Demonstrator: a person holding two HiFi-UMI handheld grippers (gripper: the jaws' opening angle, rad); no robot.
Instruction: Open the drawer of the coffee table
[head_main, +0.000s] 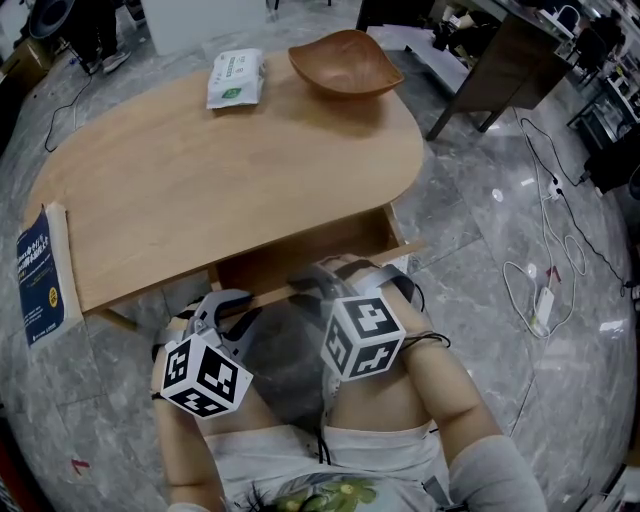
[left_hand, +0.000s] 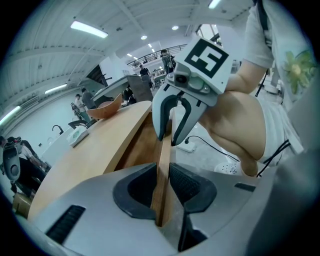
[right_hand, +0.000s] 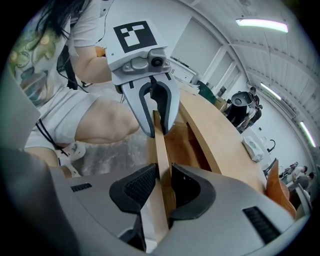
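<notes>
**Drawer (head_main: 300, 255) of the desk (head_main: 220, 170), part-way out and held by its front board.**
The left hand-held gripper (left_hand: 162, 190) and the right hand-held gripper (right_hand: 162, 187) each clench the top edge of the front board (left_hand: 164, 155), which stands upright between both pairs of pads. The drawer box lies just beyond them, under the desk top. The board appears to be stiff, smooth wood with no handle. It probably slides lightly but could skew, so two holds set apart along the edge suit an even pull.
</notes>
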